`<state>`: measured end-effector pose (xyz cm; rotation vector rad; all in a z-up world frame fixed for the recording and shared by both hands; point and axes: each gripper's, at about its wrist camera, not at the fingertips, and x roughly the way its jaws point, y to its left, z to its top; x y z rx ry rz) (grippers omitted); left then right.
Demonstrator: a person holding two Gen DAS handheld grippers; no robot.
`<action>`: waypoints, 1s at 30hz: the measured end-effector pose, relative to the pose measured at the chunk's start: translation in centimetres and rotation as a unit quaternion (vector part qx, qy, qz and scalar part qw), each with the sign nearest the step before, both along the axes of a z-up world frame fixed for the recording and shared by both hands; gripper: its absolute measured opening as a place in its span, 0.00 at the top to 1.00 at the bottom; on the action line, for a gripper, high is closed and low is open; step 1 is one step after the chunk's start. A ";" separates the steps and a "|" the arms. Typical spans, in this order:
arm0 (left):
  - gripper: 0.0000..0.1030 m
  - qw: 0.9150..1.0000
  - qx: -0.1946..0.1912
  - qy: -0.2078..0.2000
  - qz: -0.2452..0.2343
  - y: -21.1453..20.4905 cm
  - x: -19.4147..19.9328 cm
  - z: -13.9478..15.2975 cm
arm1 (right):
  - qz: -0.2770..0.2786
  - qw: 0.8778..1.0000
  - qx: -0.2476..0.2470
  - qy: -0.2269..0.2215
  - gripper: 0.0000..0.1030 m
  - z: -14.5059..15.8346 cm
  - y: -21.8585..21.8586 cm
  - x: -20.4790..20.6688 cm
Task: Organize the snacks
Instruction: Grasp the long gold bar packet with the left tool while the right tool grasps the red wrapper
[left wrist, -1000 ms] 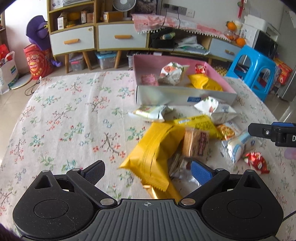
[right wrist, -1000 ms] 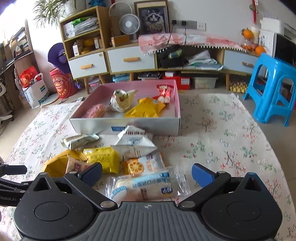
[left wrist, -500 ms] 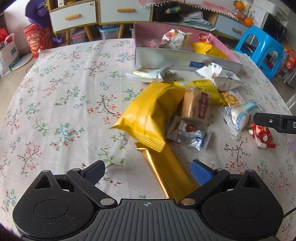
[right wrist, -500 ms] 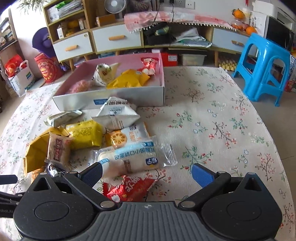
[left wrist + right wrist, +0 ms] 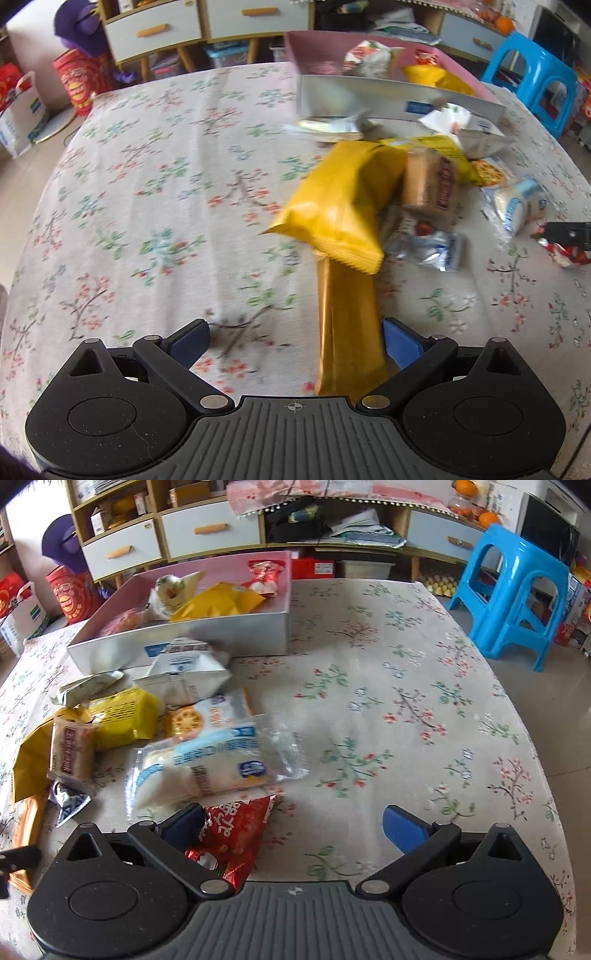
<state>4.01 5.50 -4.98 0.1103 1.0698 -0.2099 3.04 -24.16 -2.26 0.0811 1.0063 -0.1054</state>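
A pile of snack packets lies on the floral tablecloth (image 5: 147,206) in front of a pink-lined box (image 5: 369,99) that holds several snacks. My left gripper (image 5: 295,341) is open; a long gold packet (image 5: 347,325) lies between its fingers near the right one, under a big yellow bag (image 5: 340,206). My right gripper (image 5: 293,827) is open; a red packet (image 5: 229,834) lies by its left finger, with a clear white-roll packet (image 5: 210,764) just beyond. The box shows in the right wrist view (image 5: 184,635) too.
Other packets: a brown biscuit pack (image 5: 428,181), a silver pouch (image 5: 424,240), a white bag (image 5: 184,675), a small yellow bag (image 5: 122,716). A blue stool (image 5: 517,602) stands beyond the table's right edge. Cabinets (image 5: 207,531) line the back wall.
Both grippers have pulled back and tilted down toward the table. The gold packet now lies between my left fingers and the red packet has come in by my right gripper's left finger.
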 end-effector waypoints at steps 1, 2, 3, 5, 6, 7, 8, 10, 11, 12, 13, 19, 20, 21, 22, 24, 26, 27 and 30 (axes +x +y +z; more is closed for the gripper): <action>0.05 1.000 -0.002 0.000 0.001 0.3 -0.1 0.0 | -0.001 1.000 0.001 0.000 0.09 0.0 -0.2 -0.1; 0.05 1.000 -0.005 -0.001 0.001 0.5 -0.1 0.1 | -0.003 1.000 0.002 0.001 0.09 0.0 -0.3 -0.1; 0.05 1.000 -0.007 -0.001 -0.001 0.5 -0.1 0.1 | -0.004 1.000 0.004 0.001 0.09 0.0 -0.4 -0.1; 0.05 1.000 -0.013 -0.002 -0.008 0.4 -0.3 0.2 | -0.004 1.000 0.009 0.002 0.09 0.1 -0.4 -0.1; 0.07 1.000 -0.016 -0.003 -0.013 0.2 -0.4 0.2 | -0.004 1.000 0.012 0.000 0.09 0.2 -0.3 -0.1; 0.08 1.000 -0.019 -0.003 -0.019 0.0 -0.5 0.3 | -0.004 1.000 0.014 -0.001 0.09 0.3 -0.2 -0.1; 0.09 0.999 -0.021 -0.004 -0.026 -0.3 -0.6 0.3 | -0.003 1.000 0.017 -0.002 0.09 0.4 -0.1 -0.1; 0.12 0.999 -0.025 -0.006 -0.040 -0.8 -0.9 0.4 | 0.000 1.000 0.021 -0.002 0.09 0.4 0.2 -0.1; 0.13 0.999 -0.025 -0.007 -0.045 -1.0 -1.0 0.5 | 0.002 1.000 0.022 0.000 0.09 0.4 0.4 -0.1; 0.15 0.999 -0.024 -0.008 -0.048 -1.2 -1.0 0.5 | 0.006 1.000 0.022 0.002 0.09 0.3 0.6 -0.1; 0.16 0.998 -0.022 -0.009 -0.049 -1.3 -1.1 0.4 | 0.009 1.000 0.021 0.004 0.10 0.2 0.8 -0.1; 0.33 0.999 -0.014 -0.025 -0.041 -1.4 -1.1 0.5 | 0.029 0.999 0.012 0.018 0.17 -0.6 2.2 -0.1; 0.35 0.999 -0.014 -0.027 -0.041 -1.4 -1.0 0.5 | 0.030 0.999 0.010 0.019 0.17 -0.6 2.3 -0.2; 0.39 0.999 -0.014 -0.029 -0.041 -1.4 -1.1 0.5 | 0.031 0.999 0.006 0.018 0.18 -0.7 2.5 -0.2; 0.44 0.999 -0.013 -0.032 -0.042 -1.4 -1.1 0.6 | 0.033 0.999 0.002 0.017 0.20 -0.7 2.7 -0.2; 0.52 0.998 -0.013 -0.035 -0.043 -1.4 -1.1 0.7 | 0.038 0.999 -0.003 0.016 0.23 -0.6 2.9 -0.2; 0.59 0.998 -0.013 -0.037 -0.044 -1.4 -1.2 0.8 | 0.039 0.999 -0.005 0.013 0.26 -0.6 3.0 -0.3; 0.63 0.998 -0.013 -0.037 -0.045 -1.4 -1.2 0.8 | 0.040 0.999 -0.006 0.012 0.28 -0.5 3.1 -0.3; 0.71 0.998 -0.012 -0.038 -0.050 -1.5 -1.3 0.9 | 0.044 0.999 -0.008 0.007 0.36 -0.4 3.2 -0.2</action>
